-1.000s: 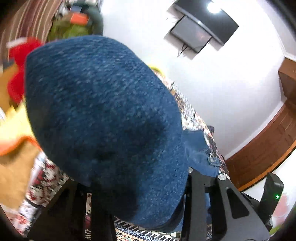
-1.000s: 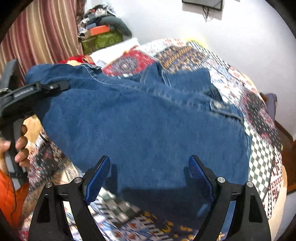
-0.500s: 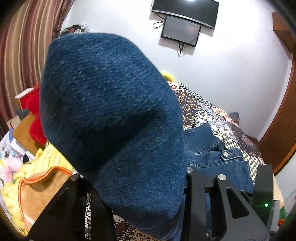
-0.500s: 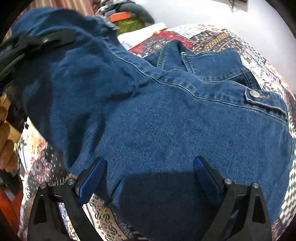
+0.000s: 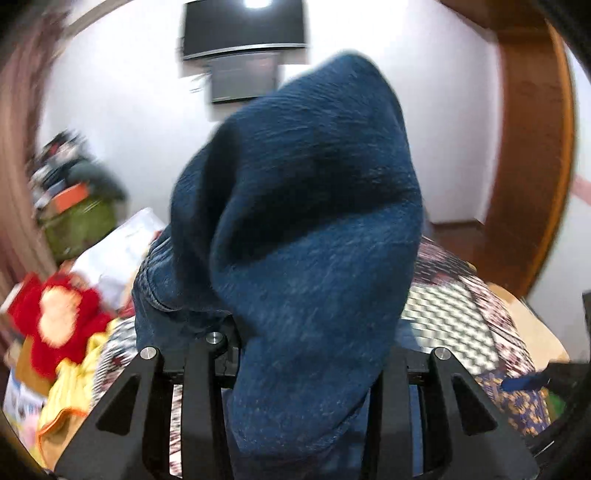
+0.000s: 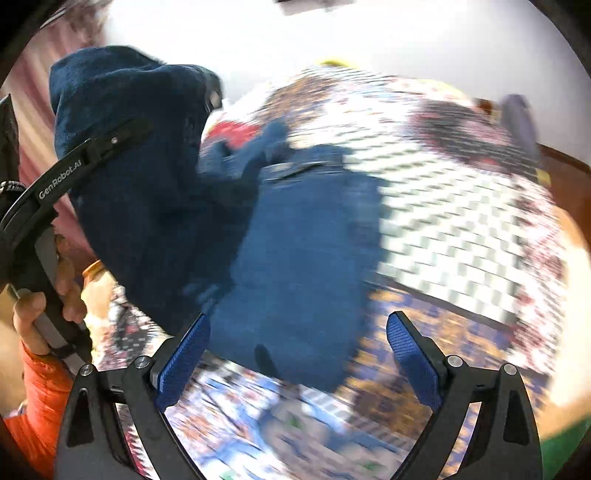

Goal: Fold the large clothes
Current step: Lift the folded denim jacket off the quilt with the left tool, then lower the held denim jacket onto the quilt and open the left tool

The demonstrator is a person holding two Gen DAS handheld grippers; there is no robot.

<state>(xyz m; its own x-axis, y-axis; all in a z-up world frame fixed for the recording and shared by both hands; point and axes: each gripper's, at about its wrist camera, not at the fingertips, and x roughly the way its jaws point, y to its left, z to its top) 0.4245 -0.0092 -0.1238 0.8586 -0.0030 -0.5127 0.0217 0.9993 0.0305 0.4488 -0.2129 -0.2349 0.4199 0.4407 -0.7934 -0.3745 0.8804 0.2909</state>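
The denim jacket (image 6: 303,251) lies partly on the patterned bedspread (image 6: 450,221) at centre frame, one bunched end lifted at upper left by the left gripper (image 5: 295,369), clamped on a thick wad of it. The right gripper (image 6: 295,347) hangs wide, empty, above the hem. Judged mid-fold: next, carry the lifted end across and lay it flat.

Red plush toy (image 5: 55,321), wall-mounted screen (image 5: 243,29)
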